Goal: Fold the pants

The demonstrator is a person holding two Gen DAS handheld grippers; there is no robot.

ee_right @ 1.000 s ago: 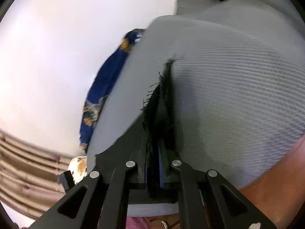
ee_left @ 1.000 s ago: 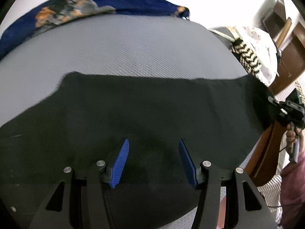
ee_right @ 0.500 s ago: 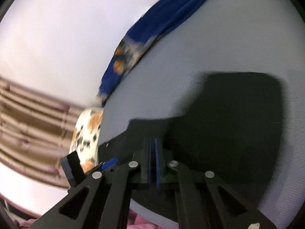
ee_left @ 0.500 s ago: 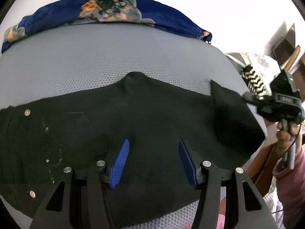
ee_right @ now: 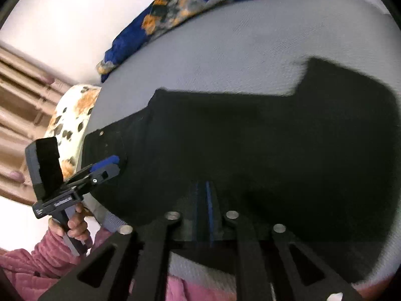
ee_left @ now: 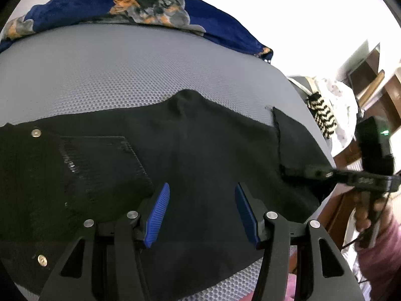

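Black pants (ee_left: 200, 165) lie spread flat across a grey mesh cushion (ee_left: 140, 75), the landmark for all positions here. At the left end of the pants are metal rivets (ee_left: 36, 133) and a back pocket (ee_left: 100, 165); the crotch seam forms a small peak toward the far side of the cushion. The left gripper (ee_left: 201, 210) hangs over the near middle of the pants with its blue fingers (ee_left: 159, 215) spread wide and nothing between them. At the right end of the cushion, the right gripper (ee_left: 313, 173) is closed on the folded-over leg end (ee_left: 295, 145), its fingers (ee_right: 208, 200) pressed together on the cloth. A blue patterned blanket (ee_left: 140, 10) lies along the far edge of the cushion. No containers are in view.
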